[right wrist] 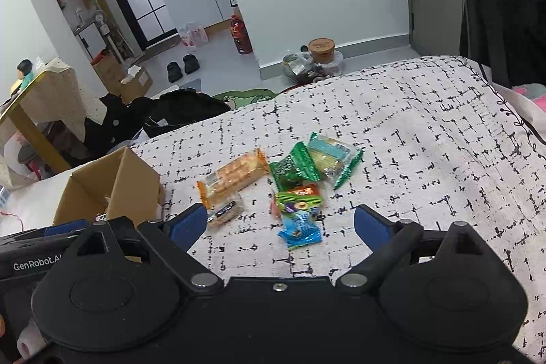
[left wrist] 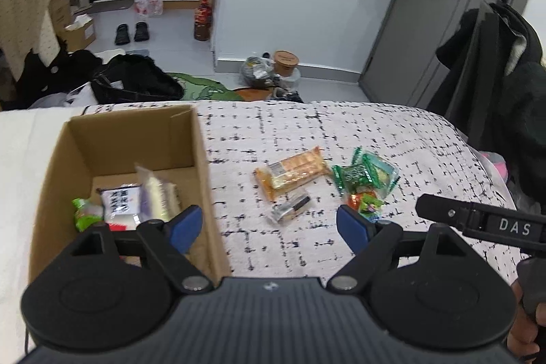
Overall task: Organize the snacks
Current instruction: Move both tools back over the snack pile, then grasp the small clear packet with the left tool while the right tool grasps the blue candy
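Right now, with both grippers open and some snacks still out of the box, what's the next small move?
Probably ease the right gripper down onto the blue packet and close. It lies nearest, between the open fingers, and nothing is held. The box with packed snacks sits to the left; the left gripper hovers open at its edge.

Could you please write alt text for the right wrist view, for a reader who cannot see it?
The open right gripper hovers over loose snack packets on a black-and-white patterned cloth: an orange cracker pack, green packets and a blue packet. An open cardboard box sits at left.
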A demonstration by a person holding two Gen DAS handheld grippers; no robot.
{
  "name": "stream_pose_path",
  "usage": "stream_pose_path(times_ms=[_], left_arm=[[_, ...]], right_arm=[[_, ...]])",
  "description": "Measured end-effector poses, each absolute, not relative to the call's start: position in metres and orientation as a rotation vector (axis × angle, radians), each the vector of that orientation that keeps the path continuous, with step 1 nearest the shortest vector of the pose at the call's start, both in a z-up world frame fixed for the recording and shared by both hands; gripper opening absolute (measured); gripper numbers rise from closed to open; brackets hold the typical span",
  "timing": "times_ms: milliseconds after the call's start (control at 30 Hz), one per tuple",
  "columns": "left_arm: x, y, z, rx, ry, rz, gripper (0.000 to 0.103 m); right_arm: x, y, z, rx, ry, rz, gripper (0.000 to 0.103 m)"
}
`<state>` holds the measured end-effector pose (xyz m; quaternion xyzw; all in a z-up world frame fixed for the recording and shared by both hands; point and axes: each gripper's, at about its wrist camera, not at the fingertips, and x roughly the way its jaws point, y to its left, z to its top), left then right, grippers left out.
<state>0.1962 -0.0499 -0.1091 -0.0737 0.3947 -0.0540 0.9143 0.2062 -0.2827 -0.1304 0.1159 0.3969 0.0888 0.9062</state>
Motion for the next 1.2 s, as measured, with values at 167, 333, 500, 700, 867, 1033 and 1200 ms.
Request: stream_pose_path(times_ms=[167,333,500,700,867,1033,1200], left_arm=[[0.206,-0.063,-0.115,-0.119,0.819,-0.139,0.082],[0.219,-0.072,-0.123,-0.103,0.828,-0.153,0.08],[0.233,-0.084,-0.13,-0.071,0.84,-0.185,0.075],[0.252,-0.092,-0.145,-0.079,0.881,-0.193,0.067],[0.266,-0.098,-0.161,-0.086,0.915,-0.171,0.06],[0.278,-0.103,-0.174,-0.072,0.931,-0.146,0.055],[0.287,-0.107,-0.187,-0.051,0.954,-0.128,0.052]], right_arm=[[0.209,-0.29,-0.138,0.26,0.832,0.192,0.087],[0.214,-0.294,-0.145,0.28,0.845,0.21,0.083],[0.223,-0.3,-0.153,0.323,0.873,0.218,0.074],[0.235,-0.304,-0.166,0.364,0.901,0.212,0.067],[0.244,-0.299,-0.178,0.361,0.924,0.208,0.06],[0.252,-0.295,-0.19,0.385,0.952,0.183,0.053],[0.261,-0.287,-0.203,0.382,0.979,0.169,0.051]])
